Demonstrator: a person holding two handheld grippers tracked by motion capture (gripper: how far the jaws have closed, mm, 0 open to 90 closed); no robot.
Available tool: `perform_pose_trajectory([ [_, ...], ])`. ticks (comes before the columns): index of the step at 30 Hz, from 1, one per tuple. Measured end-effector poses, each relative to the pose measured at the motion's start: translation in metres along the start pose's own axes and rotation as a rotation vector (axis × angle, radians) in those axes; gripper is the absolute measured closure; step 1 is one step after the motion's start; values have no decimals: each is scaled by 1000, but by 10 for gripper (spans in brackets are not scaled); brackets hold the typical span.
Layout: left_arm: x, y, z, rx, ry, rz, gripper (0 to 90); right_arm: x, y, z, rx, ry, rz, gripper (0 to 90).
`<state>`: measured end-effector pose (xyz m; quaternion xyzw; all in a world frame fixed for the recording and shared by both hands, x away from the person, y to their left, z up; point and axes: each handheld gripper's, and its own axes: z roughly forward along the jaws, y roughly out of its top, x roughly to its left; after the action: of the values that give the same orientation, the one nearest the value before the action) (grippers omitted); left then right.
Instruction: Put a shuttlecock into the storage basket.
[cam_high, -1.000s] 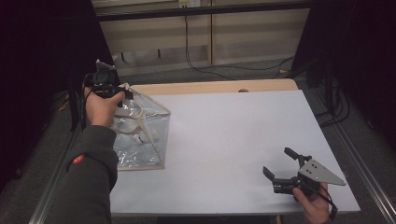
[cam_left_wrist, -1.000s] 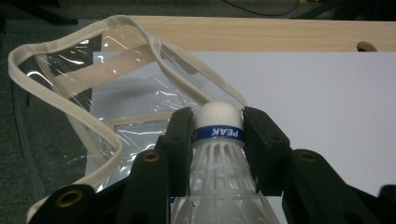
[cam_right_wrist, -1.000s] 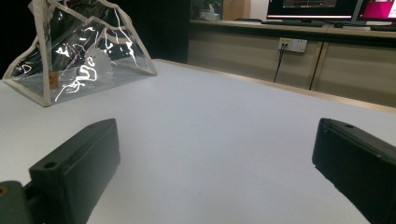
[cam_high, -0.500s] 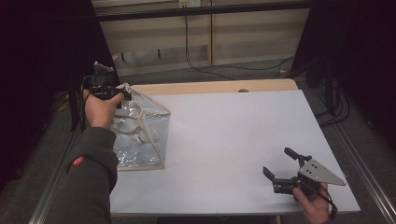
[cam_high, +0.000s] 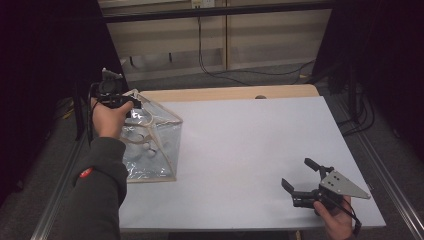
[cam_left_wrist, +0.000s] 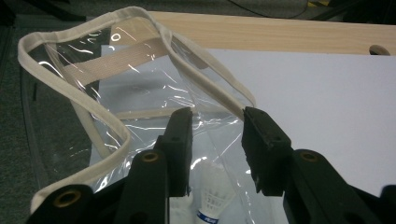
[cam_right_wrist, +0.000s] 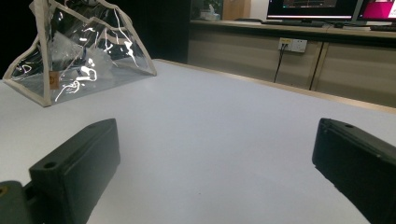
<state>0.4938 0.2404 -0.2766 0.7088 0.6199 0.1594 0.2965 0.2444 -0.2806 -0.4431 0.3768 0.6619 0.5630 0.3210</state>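
Clear plastic bag (cam_high: 150, 145) sits at the frame's left, a shuttlecock (cam_left_wrist: 215, 193) inside. Your left gripper (cam_left_wrist: 214, 122) straddles its rim, jaws parted, nothing pinched yet. Your right gripper (cam_high: 299, 176) idles wide open, lower right.

Dim room; white table (cam_high: 250, 150); wood-panelled wall (cam_high: 260, 35); dangling cables (cam_high: 210, 55).

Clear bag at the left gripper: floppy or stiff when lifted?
Probably floppy: the clear bag has thin creased film walls with a soft fabric trim that bends. Likely light, with a shuttlecock inside. The glossy film may slip between the left gripper jaws.
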Motion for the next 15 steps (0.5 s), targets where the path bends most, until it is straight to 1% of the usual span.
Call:
perform_pose_trajectory([
  [3, 0, 0, -1, -6, 0, -4, 632, 0, 0, 0, -1, 0, 2, 10],
  [9, -1, 0, -3, 0, -10, 6, 615, 0, 0, 0, -3, 0, -1, 10],
  [15, -2, 0, -11, -13, -24, 19, 573, 0, 0, 0, 1, 0, 1, 10],
])
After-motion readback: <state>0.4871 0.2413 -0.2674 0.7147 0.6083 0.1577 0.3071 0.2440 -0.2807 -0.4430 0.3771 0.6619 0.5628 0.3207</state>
